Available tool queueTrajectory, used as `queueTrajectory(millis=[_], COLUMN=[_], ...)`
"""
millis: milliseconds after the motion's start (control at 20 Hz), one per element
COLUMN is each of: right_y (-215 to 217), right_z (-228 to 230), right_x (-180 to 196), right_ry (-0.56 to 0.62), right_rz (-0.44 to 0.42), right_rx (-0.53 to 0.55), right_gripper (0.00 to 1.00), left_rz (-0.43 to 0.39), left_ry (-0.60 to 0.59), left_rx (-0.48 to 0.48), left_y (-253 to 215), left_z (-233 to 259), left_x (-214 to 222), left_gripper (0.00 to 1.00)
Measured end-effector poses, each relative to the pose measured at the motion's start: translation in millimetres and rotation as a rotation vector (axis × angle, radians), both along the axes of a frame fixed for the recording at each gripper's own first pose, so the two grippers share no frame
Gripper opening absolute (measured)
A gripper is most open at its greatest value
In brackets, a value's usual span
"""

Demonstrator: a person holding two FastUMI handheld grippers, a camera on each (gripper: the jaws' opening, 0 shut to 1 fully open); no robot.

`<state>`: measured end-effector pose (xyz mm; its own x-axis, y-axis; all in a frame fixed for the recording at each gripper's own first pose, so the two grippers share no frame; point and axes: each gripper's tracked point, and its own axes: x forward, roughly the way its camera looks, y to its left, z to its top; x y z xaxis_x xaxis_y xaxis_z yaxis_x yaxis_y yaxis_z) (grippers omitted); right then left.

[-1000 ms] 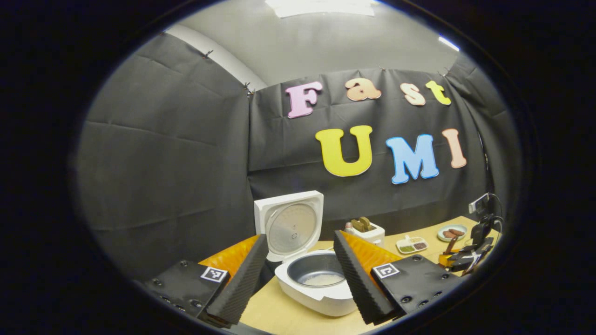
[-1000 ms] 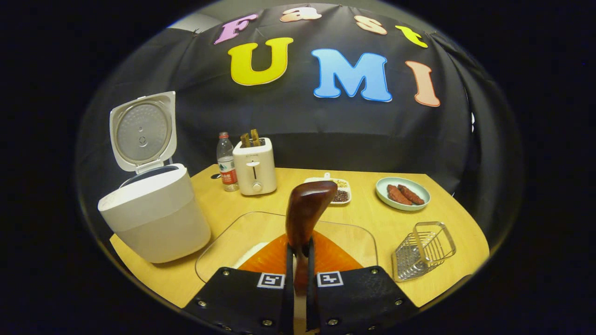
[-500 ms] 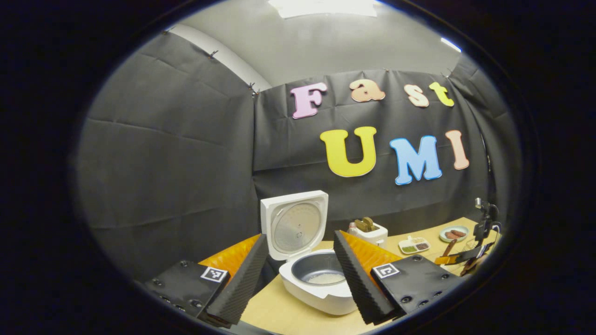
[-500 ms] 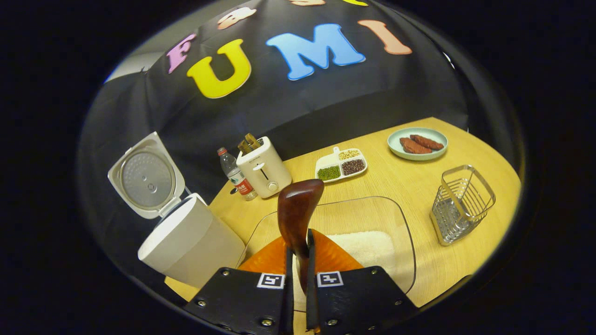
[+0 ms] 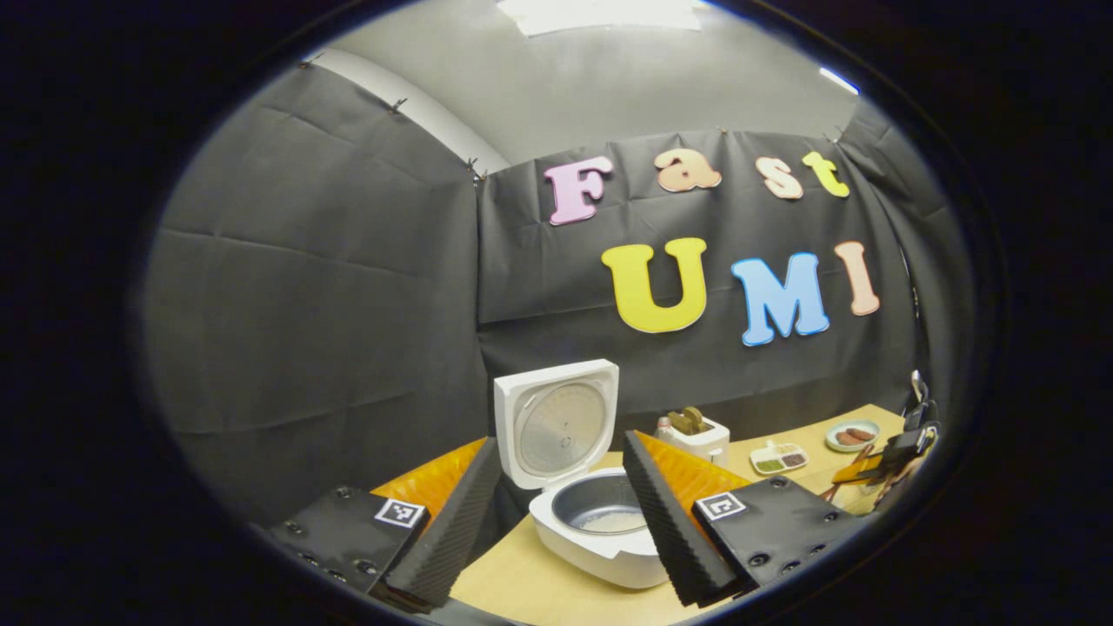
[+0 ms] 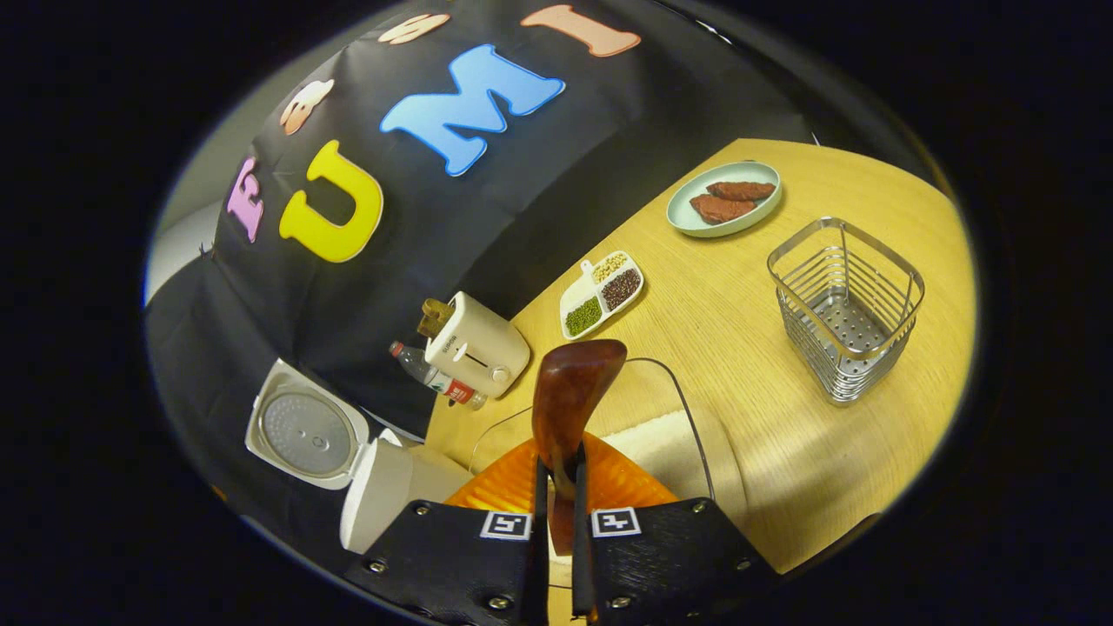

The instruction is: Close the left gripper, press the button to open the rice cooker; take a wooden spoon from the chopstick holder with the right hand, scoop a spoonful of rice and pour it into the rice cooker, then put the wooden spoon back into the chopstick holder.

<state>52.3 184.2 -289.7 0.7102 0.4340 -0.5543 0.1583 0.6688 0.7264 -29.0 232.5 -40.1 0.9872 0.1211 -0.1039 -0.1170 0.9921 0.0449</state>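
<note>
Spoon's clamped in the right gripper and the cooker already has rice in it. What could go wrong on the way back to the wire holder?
The wooden spoon is pinched low in the right gripper; it may twist and catch the chopstick holder rim. The light-looking holder could tip. The glass rice tray sits just ahead, so a low swing might clip it.

The wooden spoon (image 6: 569, 409) has its handle hidden between the jaws; its bowl faces away.

Left gripper (image 5: 556, 522): jaws spread wide, nothing held. Right gripper (image 6: 556, 487): rolled sideways, jaws clamped on the wooden spoon (image 6: 569, 400).
</note>
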Motion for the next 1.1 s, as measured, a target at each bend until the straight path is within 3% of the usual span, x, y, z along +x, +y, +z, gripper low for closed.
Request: queueTrajectory(millis=[200,500,1100], right_y=[-1,22,102], right_z=[19,56,133], right_x=[10,15,33], right_ry=[0.006,0.0,-0.082], right_rz=[-0.054,-0.033,0.086], right_rx=[0.144,0.291,0.379], right_gripper=[0.11,0.11,0.1], left_rz=[-0.02,-0.025,0.035], left_ry=[-0.01,-0.006,0.01], left_rx=[0.012,-0.022,-0.072], left_y=[-5,-6,23], left_z=[7,-3,-18], left_x=[4,2,-14], left_gripper=[0.94,0.97,0.95])
